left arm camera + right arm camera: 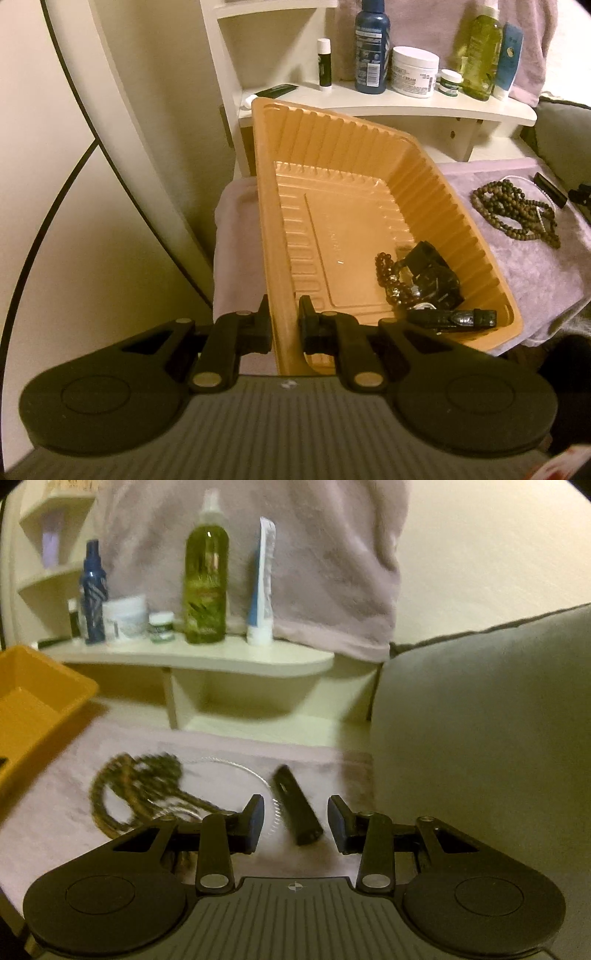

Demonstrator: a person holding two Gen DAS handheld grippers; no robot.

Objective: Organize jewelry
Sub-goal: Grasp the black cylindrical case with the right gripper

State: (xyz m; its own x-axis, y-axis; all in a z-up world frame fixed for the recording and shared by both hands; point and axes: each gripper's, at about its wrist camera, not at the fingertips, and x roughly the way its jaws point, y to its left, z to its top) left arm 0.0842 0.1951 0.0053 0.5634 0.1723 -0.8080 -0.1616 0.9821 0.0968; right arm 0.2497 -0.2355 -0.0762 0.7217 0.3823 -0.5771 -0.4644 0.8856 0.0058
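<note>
An orange ribbed tray (332, 147) sits on a lilac cloth (524, 273), and my left gripper (284, 321) is shut on its near left rim. Inside the tray's near right corner lie a dark bead bracelet (386, 267), a black watch (432, 277) and a black strap piece (454, 319). Brown bead necklaces (517, 210) lie on the cloth to the tray's right. In the right wrist view my right gripper (295, 821) is open above the cloth, with a small black bar (297, 805) lying between its fingers, untouched. The brown beads (140, 786) and a thin silver chain (255, 775) lie just left of it.
A cream shelf (406, 99) behind the tray carries bottles, jars and a tube. A grey cushion (480, 738) rises at the right of the cloth. A lilac towel (332, 554) hangs behind the shelf. The tray's corner (55, 686) shows at the left in the right wrist view.
</note>
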